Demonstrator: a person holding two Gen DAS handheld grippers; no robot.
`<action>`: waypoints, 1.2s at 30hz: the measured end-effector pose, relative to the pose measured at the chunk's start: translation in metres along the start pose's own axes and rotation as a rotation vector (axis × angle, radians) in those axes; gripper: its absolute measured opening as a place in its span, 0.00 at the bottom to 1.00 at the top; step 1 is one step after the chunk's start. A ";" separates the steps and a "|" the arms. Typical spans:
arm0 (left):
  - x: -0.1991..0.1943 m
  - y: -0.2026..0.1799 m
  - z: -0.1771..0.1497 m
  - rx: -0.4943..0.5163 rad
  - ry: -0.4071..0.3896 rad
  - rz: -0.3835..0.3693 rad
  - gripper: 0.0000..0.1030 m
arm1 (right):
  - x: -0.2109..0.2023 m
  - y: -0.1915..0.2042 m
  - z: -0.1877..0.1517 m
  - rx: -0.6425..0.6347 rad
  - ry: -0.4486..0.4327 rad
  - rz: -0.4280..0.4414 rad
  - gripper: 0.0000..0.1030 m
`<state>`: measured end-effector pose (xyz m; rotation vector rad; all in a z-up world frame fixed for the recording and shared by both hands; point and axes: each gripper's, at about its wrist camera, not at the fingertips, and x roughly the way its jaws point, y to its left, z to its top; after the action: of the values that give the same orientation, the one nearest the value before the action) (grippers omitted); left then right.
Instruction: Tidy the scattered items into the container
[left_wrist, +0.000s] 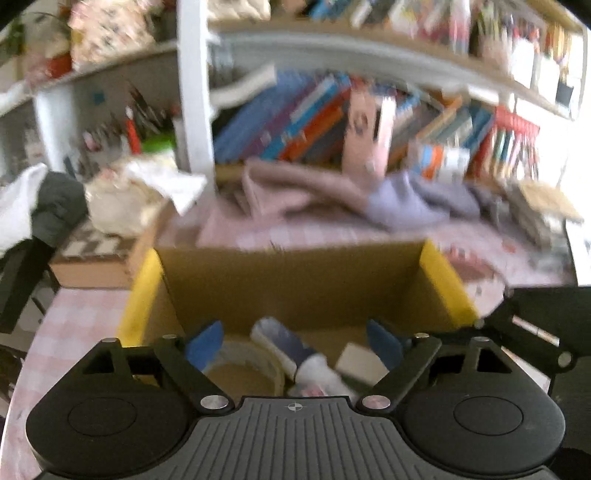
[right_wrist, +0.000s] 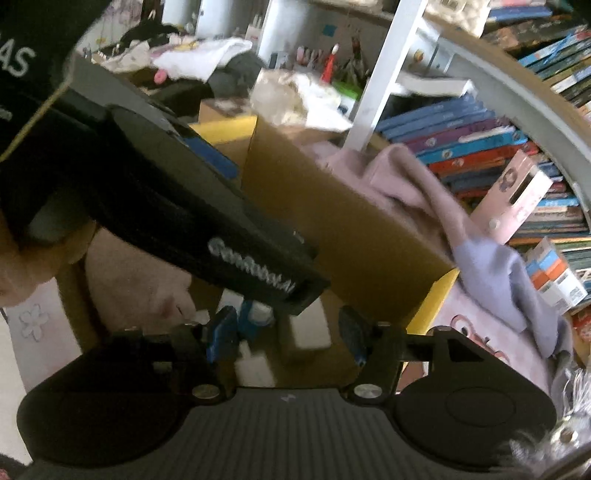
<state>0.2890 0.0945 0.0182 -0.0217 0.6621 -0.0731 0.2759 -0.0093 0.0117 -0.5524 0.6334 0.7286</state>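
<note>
Left hand-held gripper (left_wrist: 295, 341): wide, empty, over cardboard box (left_wrist: 295, 284).
Right hand-held gripper (right_wrist: 286, 332): wide, empty.
Risk: the two grippers colliding inside the box.

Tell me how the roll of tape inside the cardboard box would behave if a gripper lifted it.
The tape roll is a hollow ring, so it is probably light. It lies flat now; set on edge it would likely roll. Its smooth curved rim may slip between the fingers.
</note>
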 end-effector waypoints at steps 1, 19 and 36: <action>-0.008 0.001 0.002 -0.012 -0.026 0.006 0.87 | -0.006 0.000 0.001 0.009 -0.017 -0.002 0.58; -0.176 -0.013 -0.054 -0.022 -0.204 0.027 1.00 | -0.167 0.014 -0.066 0.272 -0.246 -0.149 0.66; -0.199 -0.071 -0.139 0.107 0.008 0.008 1.00 | -0.213 0.072 -0.152 0.501 -0.108 -0.298 0.86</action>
<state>0.0425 0.0388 0.0335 0.0840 0.6653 -0.1008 0.0490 -0.1551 0.0382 -0.1363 0.5893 0.2973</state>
